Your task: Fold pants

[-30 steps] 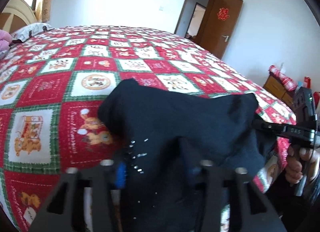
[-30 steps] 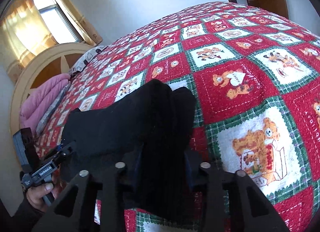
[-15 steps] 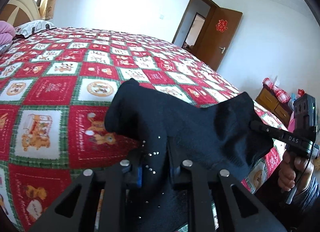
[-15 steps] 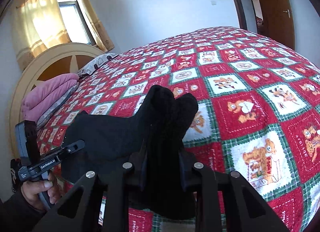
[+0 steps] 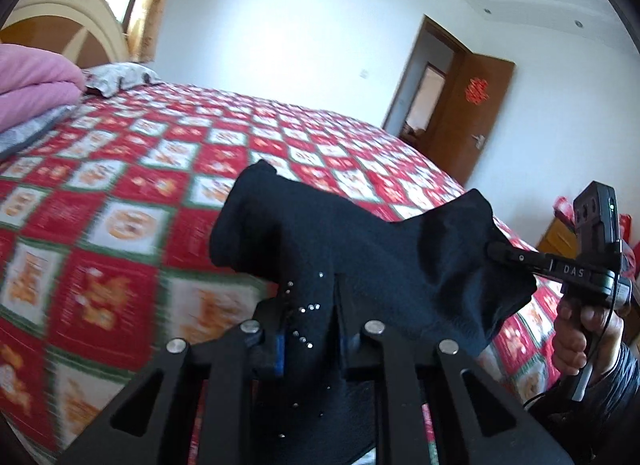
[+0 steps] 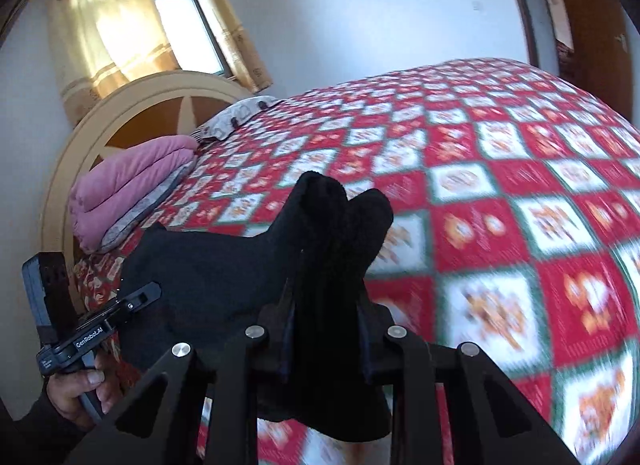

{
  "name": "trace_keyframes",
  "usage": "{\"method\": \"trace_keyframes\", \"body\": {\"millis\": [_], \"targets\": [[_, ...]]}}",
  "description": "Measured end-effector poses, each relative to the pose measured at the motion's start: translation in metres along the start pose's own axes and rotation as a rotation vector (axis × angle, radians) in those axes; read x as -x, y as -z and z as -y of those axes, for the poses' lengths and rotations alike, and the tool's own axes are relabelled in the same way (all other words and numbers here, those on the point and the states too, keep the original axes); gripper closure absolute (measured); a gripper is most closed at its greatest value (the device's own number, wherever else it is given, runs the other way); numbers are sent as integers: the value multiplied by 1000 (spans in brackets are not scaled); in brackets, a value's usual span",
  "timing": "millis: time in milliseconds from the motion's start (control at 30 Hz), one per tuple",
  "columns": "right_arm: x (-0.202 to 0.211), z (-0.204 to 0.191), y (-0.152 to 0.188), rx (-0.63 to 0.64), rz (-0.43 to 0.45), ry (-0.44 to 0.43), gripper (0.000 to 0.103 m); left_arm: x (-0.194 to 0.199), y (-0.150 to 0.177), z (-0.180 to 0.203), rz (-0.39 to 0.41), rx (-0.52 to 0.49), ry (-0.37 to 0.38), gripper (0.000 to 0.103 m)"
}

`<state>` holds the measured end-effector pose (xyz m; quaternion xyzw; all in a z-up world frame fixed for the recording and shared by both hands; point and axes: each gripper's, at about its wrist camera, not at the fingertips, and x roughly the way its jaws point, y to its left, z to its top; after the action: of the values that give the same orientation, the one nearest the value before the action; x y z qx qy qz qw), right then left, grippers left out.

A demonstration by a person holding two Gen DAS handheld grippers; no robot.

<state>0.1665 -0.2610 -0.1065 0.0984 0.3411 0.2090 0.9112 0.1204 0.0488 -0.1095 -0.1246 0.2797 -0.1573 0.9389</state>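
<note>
The black pants (image 5: pixel 360 249) hang stretched between my two grippers, lifted above the red patchwork bedspread (image 5: pixel 120 201). My left gripper (image 5: pixel 310 329) is shut on one end of the pants, where small silver studs show. My right gripper (image 6: pixel 324 329) is shut on the other end of the pants (image 6: pixel 248 265), with bunched cloth sticking up past its fingers. Each gripper shows in the other's view: the right one (image 5: pixel 496 251) at the far right, the left one (image 6: pixel 154 289) at the lower left. The cloth below the fingers is hidden.
The bed fills most of both views. Folded pink bedding (image 6: pixel 128 181) and a pillow (image 6: pixel 236 117) lie by the wooden headboard (image 6: pixel 132 105). A brown door (image 5: pixel 476 117) stands open beyond the bed. A wooden cabinet (image 5: pixel 560 237) stands at the right.
Both grippers have risen and tilted upward with the pants, lifting them higher off the bedspread. Both stay shut on the cloth.
</note>
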Motion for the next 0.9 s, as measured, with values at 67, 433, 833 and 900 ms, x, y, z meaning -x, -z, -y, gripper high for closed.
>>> {"method": "trace_keyframes", "body": {"millis": [67,433,833,900], "targets": [[-15,-13,-15,23,-8,-21,78,4,-7,-14,21,10,-31,84],[-120,-89,-68,138,-59,-107,78,8,-21,-89,69,76,-202,84],[-201,-107,-79,148,-174,-117,78,-9,-4,-127,1,121,-253,84],[-210,-102,-75,132,-200,-112,77,-16,0,-129,-18,112,-265,83]]}}
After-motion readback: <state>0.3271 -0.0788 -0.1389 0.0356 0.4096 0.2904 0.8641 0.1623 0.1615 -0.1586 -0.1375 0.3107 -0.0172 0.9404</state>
